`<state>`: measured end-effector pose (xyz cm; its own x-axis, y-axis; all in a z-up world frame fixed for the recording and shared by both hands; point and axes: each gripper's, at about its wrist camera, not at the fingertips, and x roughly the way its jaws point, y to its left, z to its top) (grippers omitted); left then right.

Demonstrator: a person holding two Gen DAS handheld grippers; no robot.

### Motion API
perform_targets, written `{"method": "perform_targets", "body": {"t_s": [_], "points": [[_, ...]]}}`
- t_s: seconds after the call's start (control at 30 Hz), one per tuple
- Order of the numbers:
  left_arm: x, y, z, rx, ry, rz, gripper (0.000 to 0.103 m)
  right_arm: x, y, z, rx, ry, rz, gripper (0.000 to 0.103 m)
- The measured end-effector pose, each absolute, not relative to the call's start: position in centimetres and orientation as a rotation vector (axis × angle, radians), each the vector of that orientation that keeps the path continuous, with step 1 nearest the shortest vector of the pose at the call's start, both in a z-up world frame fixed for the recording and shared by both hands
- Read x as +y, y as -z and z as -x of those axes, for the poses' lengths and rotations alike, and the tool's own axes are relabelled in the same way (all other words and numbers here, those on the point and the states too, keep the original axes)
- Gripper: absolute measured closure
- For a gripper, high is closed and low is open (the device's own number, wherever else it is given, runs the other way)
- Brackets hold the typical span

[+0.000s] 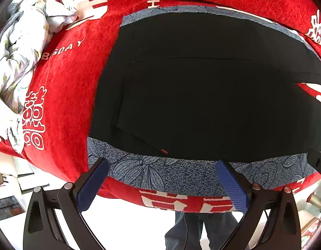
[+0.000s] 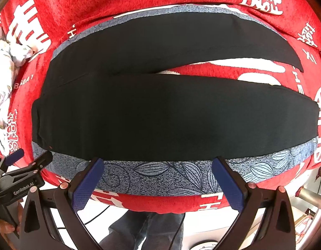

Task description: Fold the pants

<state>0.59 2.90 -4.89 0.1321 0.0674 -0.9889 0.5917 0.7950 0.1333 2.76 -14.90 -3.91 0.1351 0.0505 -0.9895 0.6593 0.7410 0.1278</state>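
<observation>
Black, soft and limp, the pants (image 2: 160, 112) lie flat just ahead of both my grippers, waistband off to the left and two legs splayed right. I judge them light and floppy; the near edge looks like the place to pinch. My left gripper (image 1: 162, 179) and right gripper (image 2: 158, 177) hover with jaws spread, holding nothing, over the blue leaf-print cloth (image 2: 160, 173) on the red blanket (image 1: 64, 83).

We see a plush red blanket with white lettering (image 1: 64, 79) spread over the bed, and on it a blue-grey cloth printed with dark leaf outlines (image 2: 160, 177). A crumpled white floral quilt (image 1: 16, 48) lies at the blanket's left edge. Below, a pale floor (image 1: 123, 225) shows.
</observation>
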Motion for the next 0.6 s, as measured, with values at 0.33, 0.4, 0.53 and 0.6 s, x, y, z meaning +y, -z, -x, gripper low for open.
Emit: {"method": "perform_targets", "body": {"t_s": [0.33, 0.4, 0.53, 0.6], "points": [[3.04, 5.18, -0.72, 1.406, 0.413, -0.576, 0.000, -14.90, 4.42, -2.65, 1.374, 0.465, -0.683, 0.000], [3.16, 5.33, -0.75, 1.409, 0.411, -0.577, 0.000, -14.94, 4.60, -2.59, 1.375, 0.465, -0.687, 0.000], [3.32, 5.51, -0.76, 1.410, 0.412, -0.580, 0.000, -14.98, 4.77, -2.45, 1.376, 0.465, -0.689, 0.000], [3.44, 5.51, -0.72, 1.407, 0.413, -0.579, 0.000, -14.97, 4.81, -2.42, 1.375, 0.464, -0.687, 0.000]]}}
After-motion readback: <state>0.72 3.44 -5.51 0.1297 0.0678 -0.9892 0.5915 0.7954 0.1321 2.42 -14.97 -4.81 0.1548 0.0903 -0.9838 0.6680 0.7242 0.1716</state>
